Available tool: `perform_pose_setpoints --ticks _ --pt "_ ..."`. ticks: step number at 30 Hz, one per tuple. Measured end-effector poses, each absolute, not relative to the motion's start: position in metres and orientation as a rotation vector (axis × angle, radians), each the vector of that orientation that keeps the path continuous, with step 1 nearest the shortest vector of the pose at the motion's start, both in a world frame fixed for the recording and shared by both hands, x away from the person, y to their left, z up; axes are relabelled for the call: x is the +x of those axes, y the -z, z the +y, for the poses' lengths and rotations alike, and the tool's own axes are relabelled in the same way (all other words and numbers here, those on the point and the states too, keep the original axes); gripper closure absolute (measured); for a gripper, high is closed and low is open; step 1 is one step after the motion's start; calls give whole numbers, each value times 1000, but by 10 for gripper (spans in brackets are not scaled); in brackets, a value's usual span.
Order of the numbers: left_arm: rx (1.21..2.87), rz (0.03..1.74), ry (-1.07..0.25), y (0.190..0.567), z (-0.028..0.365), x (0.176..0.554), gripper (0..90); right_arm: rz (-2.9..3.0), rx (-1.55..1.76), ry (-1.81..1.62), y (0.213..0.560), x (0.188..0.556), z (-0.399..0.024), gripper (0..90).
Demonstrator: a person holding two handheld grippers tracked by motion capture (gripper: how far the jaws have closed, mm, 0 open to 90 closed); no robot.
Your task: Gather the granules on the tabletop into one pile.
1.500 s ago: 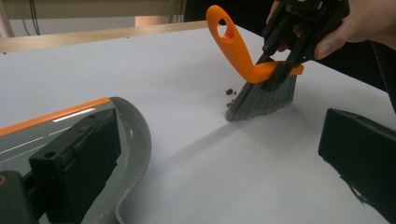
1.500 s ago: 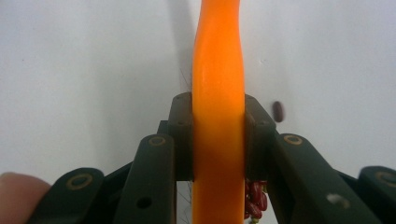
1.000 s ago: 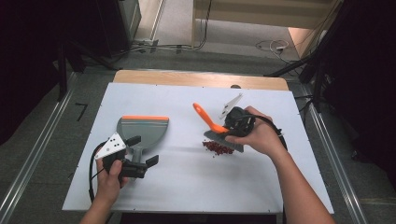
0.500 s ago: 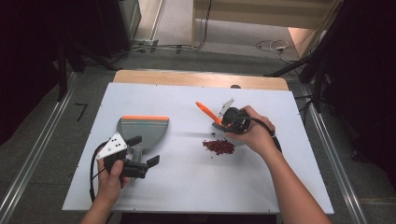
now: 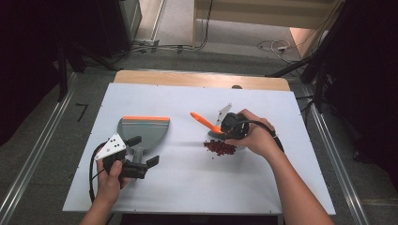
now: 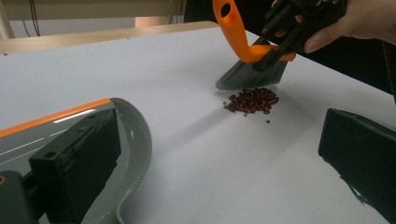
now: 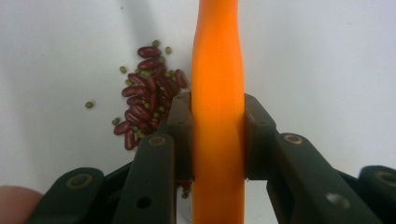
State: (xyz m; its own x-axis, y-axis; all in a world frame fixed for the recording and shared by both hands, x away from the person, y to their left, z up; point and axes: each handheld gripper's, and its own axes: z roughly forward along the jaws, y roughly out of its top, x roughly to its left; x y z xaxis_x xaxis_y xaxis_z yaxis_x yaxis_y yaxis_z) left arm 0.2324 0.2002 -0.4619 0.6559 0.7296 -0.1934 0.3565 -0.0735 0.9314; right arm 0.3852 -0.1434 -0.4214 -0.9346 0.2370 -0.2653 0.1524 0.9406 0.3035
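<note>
table [image 5: 187, 187]: white top, wooden far edge
cables [image 5: 178, 47]: on floor beyond table
rails [image 5: 28, 173]: flank table

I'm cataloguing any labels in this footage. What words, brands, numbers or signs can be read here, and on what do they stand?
None: no readable text in any view.
The brush, its handle clamped in the right gripper: plain orange, no brand showing.
The dustpan by the left gripper: grey with an orange edge, no label showing.
The grey plate on the left gripper: dots only, no characters.
The table: unmarked.
</note>
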Motion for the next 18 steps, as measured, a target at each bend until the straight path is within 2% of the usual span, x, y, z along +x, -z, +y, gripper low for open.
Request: perform_pose_setpoints --ticks 8,13,18 --pt "1686 894 -387 463 199 233 0 2876 444 -540 400 361 -141 689" --pt "1684 891 -386 462 198 233 0 3027 419 -548 414 349 -123 689" --pt "1685 889 -387 462 198 232 0 3059 380 -495 431 356 -113 689"
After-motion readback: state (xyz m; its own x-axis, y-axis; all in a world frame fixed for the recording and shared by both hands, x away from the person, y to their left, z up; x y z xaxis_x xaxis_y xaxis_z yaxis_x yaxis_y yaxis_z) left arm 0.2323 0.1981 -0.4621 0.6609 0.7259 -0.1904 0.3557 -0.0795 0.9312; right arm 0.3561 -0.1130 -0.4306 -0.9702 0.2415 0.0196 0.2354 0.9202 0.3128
